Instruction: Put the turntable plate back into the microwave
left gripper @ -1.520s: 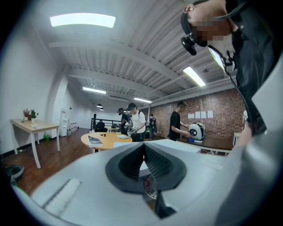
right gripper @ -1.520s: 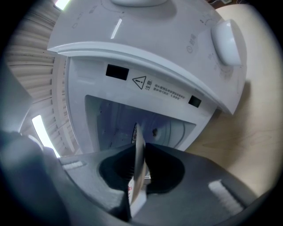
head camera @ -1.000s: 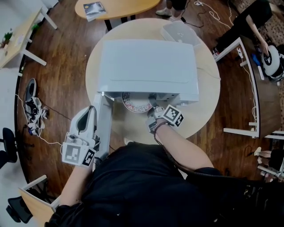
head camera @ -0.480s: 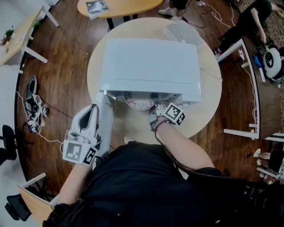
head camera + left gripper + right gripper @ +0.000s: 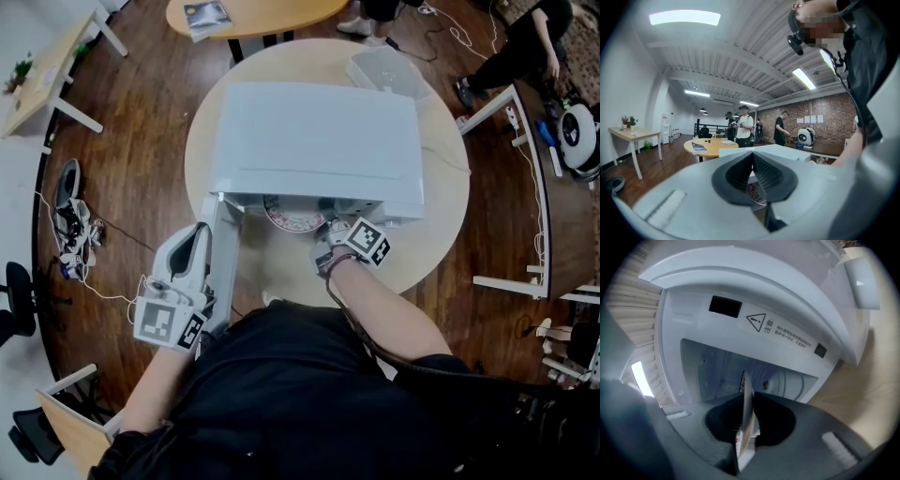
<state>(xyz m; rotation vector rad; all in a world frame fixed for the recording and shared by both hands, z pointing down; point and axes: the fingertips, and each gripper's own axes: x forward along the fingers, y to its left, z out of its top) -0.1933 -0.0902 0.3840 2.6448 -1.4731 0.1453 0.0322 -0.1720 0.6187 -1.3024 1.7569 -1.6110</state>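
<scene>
The right gripper (image 5: 746, 427) clamps its dark fingers (image 5: 776, 420) on the rim of the turntable plate (image 5: 746, 399), which shows edge-on as a thin pale blade. Its far edge stands before the white microwave's (image 5: 754, 301) open cavity (image 5: 717, 371). A warning triangle label (image 5: 757, 322) sits above the microwave's opening. A pale wooden surface (image 5: 862, 390) lies right of the microwave.

Room inventory.
- Floor: dark brown wooden plank floor (image 5: 131, 131).
- Round pale wooden table (image 5: 441, 220), centre.
- Oval light-wood table (image 5: 281, 11) beyond it, with a grey booklet (image 5: 204, 17) on top.
- Rectangular light wooden desk on white legs (image 5: 42, 67), far left, bearing a small green potted plant (image 5: 16, 75).
- White tubular metal frame (image 5: 525, 178), right.
- Black office chair (image 5: 14, 300), left edge.
- Loose shoes (image 5: 66, 192) on the floor near it.
- Walls: reddish brick wall (image 5: 829, 110) with white paper sheets (image 5: 809, 119) pinned up; plain white wall (image 5: 633, 89).
- White ribbed ceiling (image 5: 740, 51), with long fluorescent strip lamps (image 5: 684, 18), lit.
- Several people (image 5: 743, 125) standing at the far end.
</scene>
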